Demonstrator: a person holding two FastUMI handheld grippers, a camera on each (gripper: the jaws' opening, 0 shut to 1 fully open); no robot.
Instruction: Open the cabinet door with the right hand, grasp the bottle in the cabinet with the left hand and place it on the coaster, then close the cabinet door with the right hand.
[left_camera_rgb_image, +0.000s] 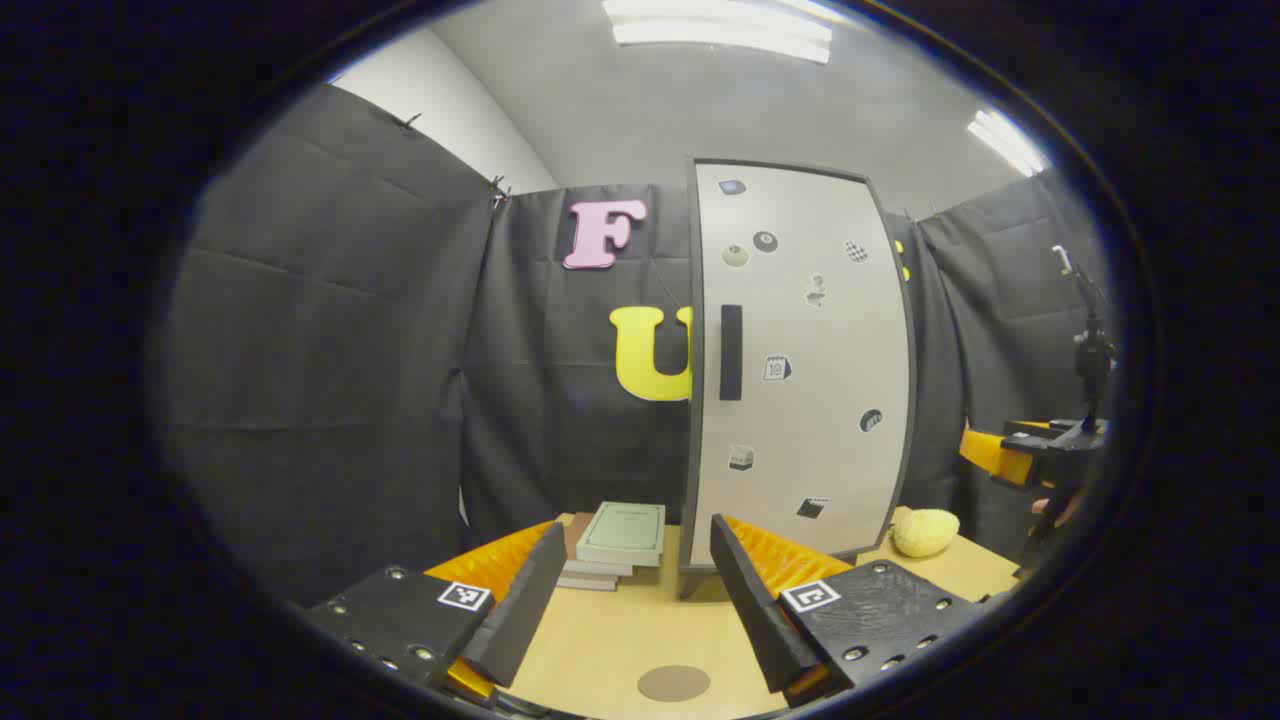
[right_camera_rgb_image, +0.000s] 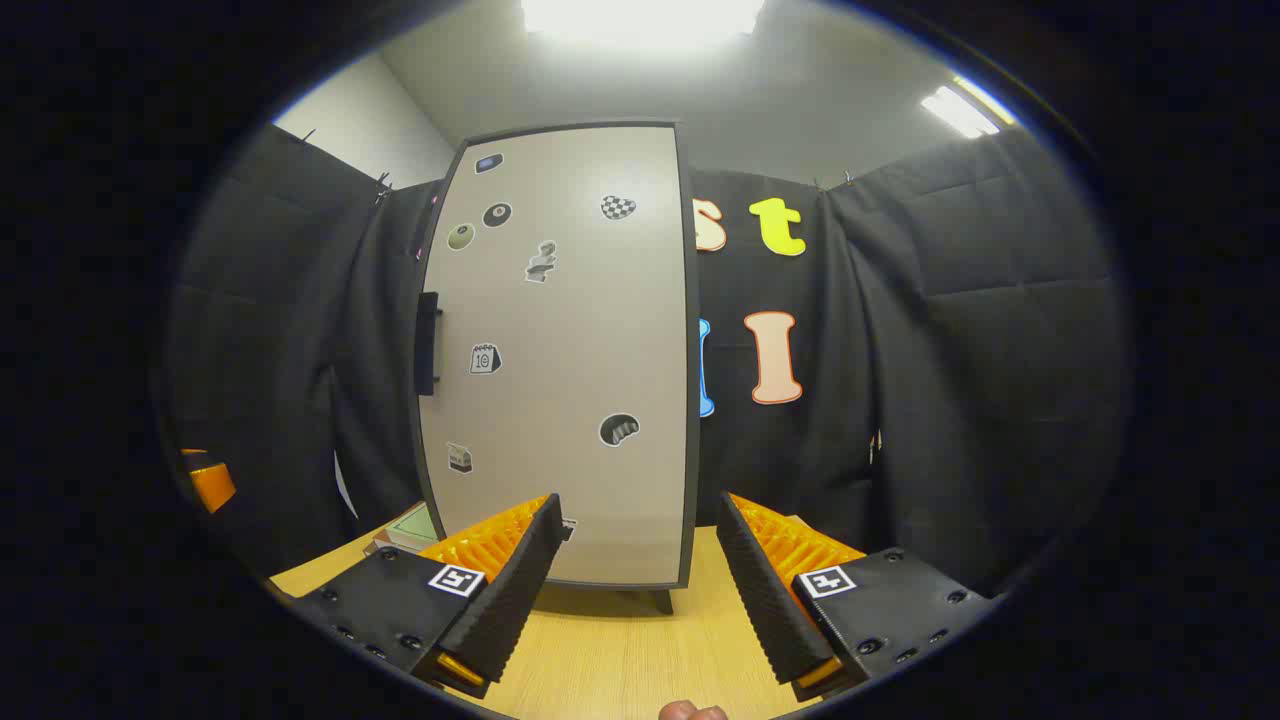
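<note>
step: first one, judging by the scene; cabinet door (right_camera_rgb_image: 560, 350) is fully closed, nothing grasped.
cabinet: stands upright toward the tabletop's (left_camera_rgb_image: 610, 640) far edge, door facing both grippers; dark vertical handle (left_camera_rgb_image: 731, 352) sits on the door's left edge.
bottle: presumably inside the cabinet, hidden by the door; can't confirm.
coaster: round brown coaster (left_camera_rgb_image: 674, 683) on the tabletop near the front edge, between the left gripper's fingers in the left gripper view.
left gripper (left_camera_rgb_image: 632, 590): fingers spread, empty, hovering over the tabletop.
right gripper (right_camera_rgb_image: 635, 580): fingers spread, empty, aimed at the door's lower part.
next: right gripper needs to rise and shift left to the handle, pinch it, then swing the door out.
clutter: stacked books (left_camera_rgb_image: 615, 545) left of the cabinet, yellow sponge (left_camera_rgb_image: 925, 531) to its right.
</note>
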